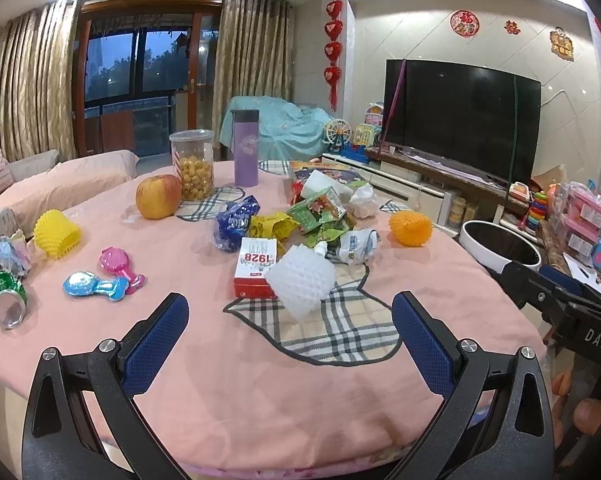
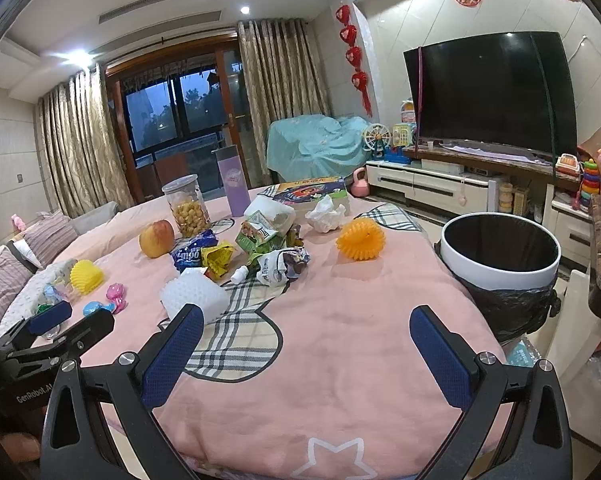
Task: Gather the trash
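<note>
Judging by how things lie, the collecting has hardly begun: the round bench under its pink padded cloth (image 2: pixel 340 320) is littered with a heap of crumpled green, yellow and blue snack wrappers (image 1: pixel 300 216), a red-and-white cardboard carton (image 1: pixel 254 268), a white foam fruit net (image 1: pixel 302 280), a wad of white tissue (image 2: pixel 326 213) and an orange foam fruit net (image 2: pixel 360 239), all near the middle. The white-rimmed round bin lined with a black bag (image 2: pixel 500 276) stands just beside the bench edge on the right; its inside is too dark to tell whether anything is in it. The left tool (image 1: pixel 290 320) is spread wide apart, holding and touching nothing, and points at the white net. The right tool (image 2: pixel 306 334) is likewise wide apart and empty above bare cloth.
</note>
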`<state>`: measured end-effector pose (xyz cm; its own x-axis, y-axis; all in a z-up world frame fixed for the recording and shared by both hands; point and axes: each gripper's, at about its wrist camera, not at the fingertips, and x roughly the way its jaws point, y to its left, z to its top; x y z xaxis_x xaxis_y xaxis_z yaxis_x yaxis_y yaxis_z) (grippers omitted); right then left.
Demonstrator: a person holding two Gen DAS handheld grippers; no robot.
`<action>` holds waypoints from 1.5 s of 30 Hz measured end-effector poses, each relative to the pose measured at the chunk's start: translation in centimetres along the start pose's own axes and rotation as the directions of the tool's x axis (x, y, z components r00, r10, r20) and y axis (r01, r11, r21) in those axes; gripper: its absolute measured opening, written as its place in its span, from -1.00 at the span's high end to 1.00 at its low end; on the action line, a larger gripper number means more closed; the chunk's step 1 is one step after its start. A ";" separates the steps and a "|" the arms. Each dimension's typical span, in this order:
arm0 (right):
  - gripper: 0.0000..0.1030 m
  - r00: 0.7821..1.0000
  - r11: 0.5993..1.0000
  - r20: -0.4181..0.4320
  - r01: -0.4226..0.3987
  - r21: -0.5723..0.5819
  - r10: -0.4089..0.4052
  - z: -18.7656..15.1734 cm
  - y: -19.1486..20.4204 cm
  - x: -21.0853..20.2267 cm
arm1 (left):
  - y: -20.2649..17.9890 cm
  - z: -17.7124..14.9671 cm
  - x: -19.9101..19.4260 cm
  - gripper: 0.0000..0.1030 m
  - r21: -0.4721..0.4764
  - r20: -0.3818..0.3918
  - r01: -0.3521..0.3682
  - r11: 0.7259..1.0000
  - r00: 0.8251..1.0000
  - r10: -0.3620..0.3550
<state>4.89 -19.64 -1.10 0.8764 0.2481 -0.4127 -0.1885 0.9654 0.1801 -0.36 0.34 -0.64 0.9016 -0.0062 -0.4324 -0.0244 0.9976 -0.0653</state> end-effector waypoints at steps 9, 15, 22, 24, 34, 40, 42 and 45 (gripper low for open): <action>-1.00 0.997 0.999 -0.072 -0.038 0.019 0.039 0.3 -0.2 2.7 | 1.1 -0.3 2.3 -1.00 -0.013 -0.064 -0.024 1.000 0.998 0.023; -1.00 0.988 0.996 -0.138 -0.062 0.057 0.069 0.5 -0.6 5.7 | 1.5 -0.2 4.6 -0.99 -0.023 -0.113 -0.026 0.999 0.993 0.023; -0.99 0.976 0.995 -0.205 -0.062 0.079 0.077 1.0 -1.2 9.2 | 1.5 -0.2 7.2 -0.91 -0.021 -0.174 -0.023 0.999 0.984 0.019; -0.96 0.971 0.995 -0.224 -0.064 0.081 0.080 1.2 -1.2 10.2 | 1.5 -0.3 7.9 -0.87 -0.022 -0.190 -0.020 1.000 0.982 0.016; -0.75 0.938 0.989 -0.321 -0.103 0.103 0.131 1.8 -0.9 15.3 | 1.1 0.1 11.4 -0.62 -0.023 -0.245 0.012 1.000 0.969 -0.017; -0.61 0.924 0.985 -0.350 -0.120 0.122 0.155 2.6 -0.8 17.9 | 0.9 0.6 13.2 -0.06 -0.028 -0.270 0.054 0.998 0.961 -0.059; -0.56 0.919 0.982 -0.355 -0.132 0.137 0.173 2.9 -0.7 18.6 | 0.9 0.6 13.7 0.17 -0.027 -0.277 0.064 0.998 0.958 -0.069; -0.41 0.916 0.981 -0.358 -0.142 0.132 0.181 3.5 -0.3 19.7 | 0.9 0.7 14.1 0.38 -0.028 -0.280 0.078 0.997 0.956 -0.083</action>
<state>23.81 -15.36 -6.17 0.6101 0.4306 -0.6652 -0.2507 0.9012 0.3534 12.63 1.17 -6.13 0.7436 -0.1079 -0.6598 0.0338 0.9917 -0.1241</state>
